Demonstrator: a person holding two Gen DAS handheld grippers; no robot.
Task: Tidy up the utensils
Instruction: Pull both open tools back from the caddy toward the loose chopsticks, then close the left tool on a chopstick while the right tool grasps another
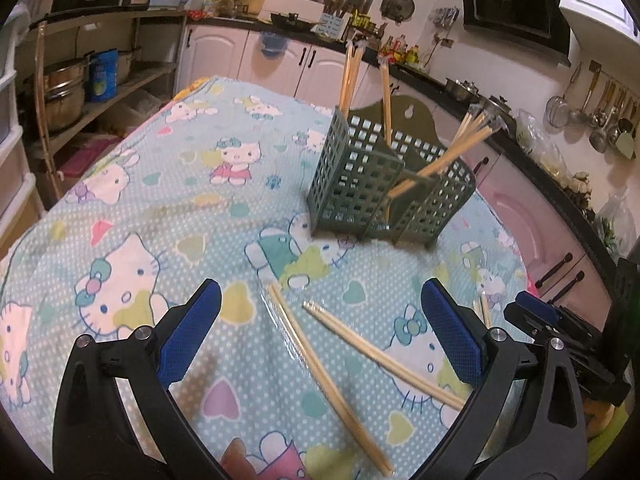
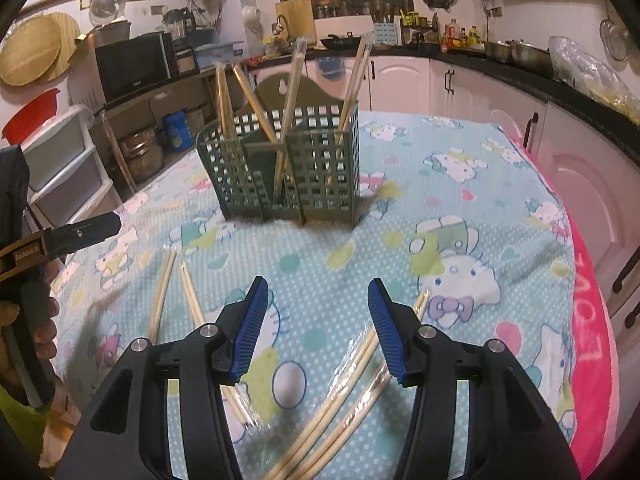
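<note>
A green slotted utensil holder [image 1: 372, 184] [image 2: 288, 168] stands on the cartoon-print tablecloth with several wooden chopsticks upright in its compartments. Two plastic-wrapped chopstick pairs [image 1: 332, 372] lie on the cloth between my left gripper's [image 1: 320, 304] open fingers, untouched. My right gripper [image 2: 316, 300] hangs open over the cloth, nothing between its blue pads [image 2: 248, 328]. More wrapped chopsticks [image 2: 352, 396] lie under and beside its right finger, and two others [image 2: 176, 300] lie to its left. The other gripper [image 1: 560, 332] [image 2: 80, 234] shows at each view's edge.
The table [image 2: 460, 184] is covered by a light blue cloth, with a pink towel [image 2: 592, 344] along its right edge. Kitchen cabinets [image 2: 480, 84], counters with pots and bottles, and open shelves [image 1: 100, 92] surround the table. A person's hand [image 2: 44, 320] holds the left tool.
</note>
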